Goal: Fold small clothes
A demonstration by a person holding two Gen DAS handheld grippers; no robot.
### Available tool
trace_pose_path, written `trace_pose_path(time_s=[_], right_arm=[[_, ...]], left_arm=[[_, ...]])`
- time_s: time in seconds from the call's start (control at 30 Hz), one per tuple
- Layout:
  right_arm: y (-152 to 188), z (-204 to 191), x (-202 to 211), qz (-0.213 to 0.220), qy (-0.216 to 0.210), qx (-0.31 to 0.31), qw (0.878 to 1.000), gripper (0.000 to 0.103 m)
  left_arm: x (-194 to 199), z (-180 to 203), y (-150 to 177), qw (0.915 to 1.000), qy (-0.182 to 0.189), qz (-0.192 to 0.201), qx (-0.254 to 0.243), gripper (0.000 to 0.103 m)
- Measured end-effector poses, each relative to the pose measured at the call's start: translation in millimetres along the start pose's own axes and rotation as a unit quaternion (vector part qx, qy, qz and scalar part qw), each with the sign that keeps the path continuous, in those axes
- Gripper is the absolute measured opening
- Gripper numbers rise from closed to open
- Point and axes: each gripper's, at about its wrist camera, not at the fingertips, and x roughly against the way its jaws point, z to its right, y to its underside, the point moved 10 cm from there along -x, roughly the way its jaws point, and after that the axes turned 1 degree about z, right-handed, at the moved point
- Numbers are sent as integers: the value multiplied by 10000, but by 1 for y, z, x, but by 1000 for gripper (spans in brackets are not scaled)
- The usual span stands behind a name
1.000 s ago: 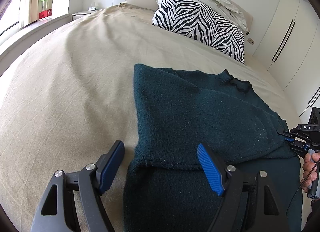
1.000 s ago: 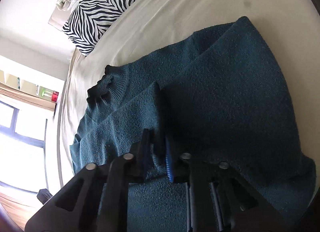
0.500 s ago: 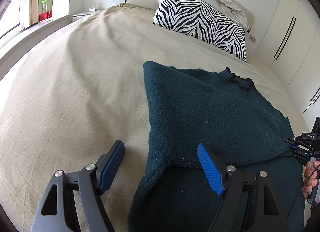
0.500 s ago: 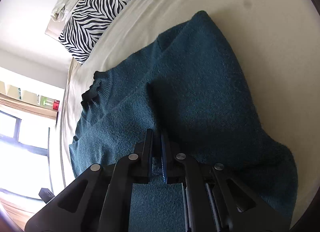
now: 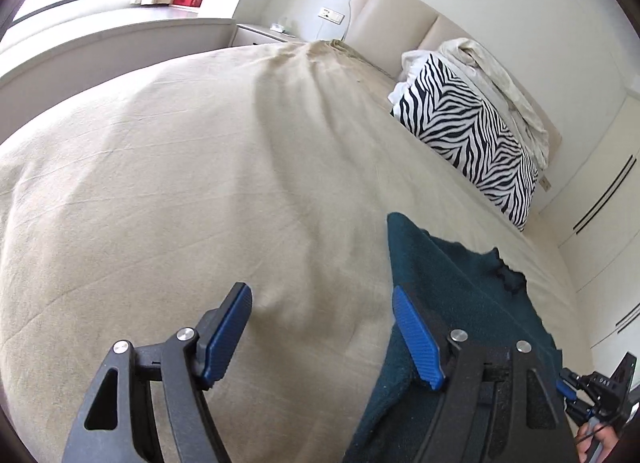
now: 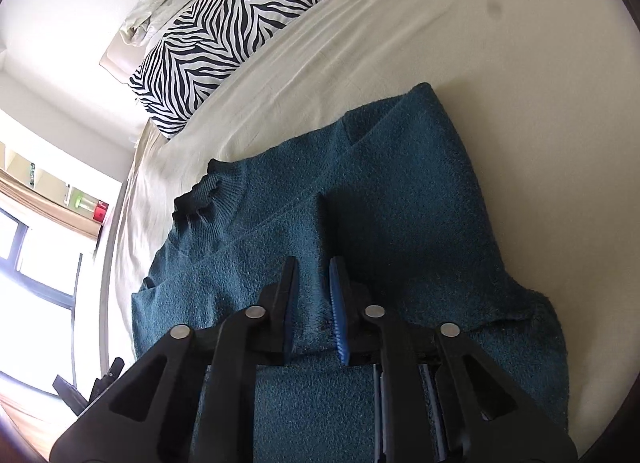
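A: Two grippers are seen over one teal knit sweater (image 6: pixel 400 199), which is spread on the beige bed (image 5: pixel 200 183) with both sides already folded toward the middle. How are the fingers set?

B: On the left gripper (image 5: pixel 322 333) the fingers are spread wide with nothing between them; only bedsheet shows in the gap, and the sweater's edge lies just beside its right-hand finger. On the right gripper (image 6: pixel 312 311) the fingers have just been opening, and a narrow gap now shows, with the knit lying under it and apparently let go.

A: Which way is the garment laid?

B: Its long axis runs away from the right gripper, with the ribbed collar (image 6: pixel 200 195) at the far end, pointed toward the zebra-print pillow (image 6: pixel 224 35), and the hem end nearest the fingers. The folded strip's edge runs along that same axis, straight out from the right fingers.

A: Which hand is better placed for what comes next?

B: The right one is judged nearer, being directly over the near end; the left sits off to the sweater's side, over bare bed. A lengthwise fold, hem brought toward collar, is probably what remains.
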Motion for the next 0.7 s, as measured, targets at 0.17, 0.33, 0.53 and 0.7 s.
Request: trace_pose_path(time_s=[0.17,0.33,0.53,0.7], right_arm=[[7,-1,1,-44,-87,-111,9999,30],[44,-66,1,-497,-1601,-501,9846,49],[161,-184,-54,-2078,-2634,-534,9405,56],[220,-227,-105,-2524,-2591,-768,9291,56]], left_arm=[[9,8,-5,9997,223,38,44,74],[15,16,-5,9995,272,153,11,74],[26,0,-18,9987,218,316,329,74],[36,-11,-30,9972,272,345,598,74]])
